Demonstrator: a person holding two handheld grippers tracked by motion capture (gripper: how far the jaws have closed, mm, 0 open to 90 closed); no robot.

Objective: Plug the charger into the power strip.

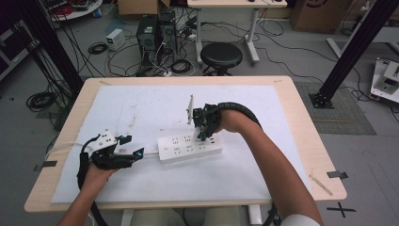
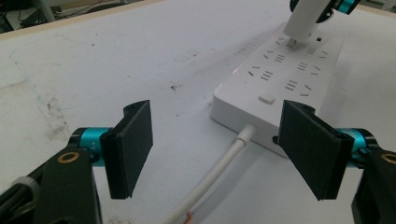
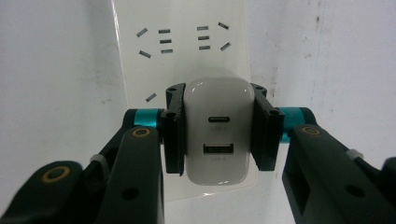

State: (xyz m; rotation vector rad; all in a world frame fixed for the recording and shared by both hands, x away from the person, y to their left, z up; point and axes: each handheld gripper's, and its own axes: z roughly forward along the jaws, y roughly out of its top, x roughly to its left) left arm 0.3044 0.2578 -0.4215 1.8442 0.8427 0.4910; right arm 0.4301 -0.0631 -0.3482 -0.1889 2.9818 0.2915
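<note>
Our right gripper (image 3: 218, 133) clamps the charger (image 3: 215, 135) directly above the power strip (image 1: 189, 147), prongs pointing down; left fingers (image 2: 128, 149) gape empty astride its cable (image 2: 219, 175).

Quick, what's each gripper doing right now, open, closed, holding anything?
Left gripper: open, holding nothing, jaws either side of the power strip's cord end.
Right gripper: shut on the white charger, above the strip.
</note>
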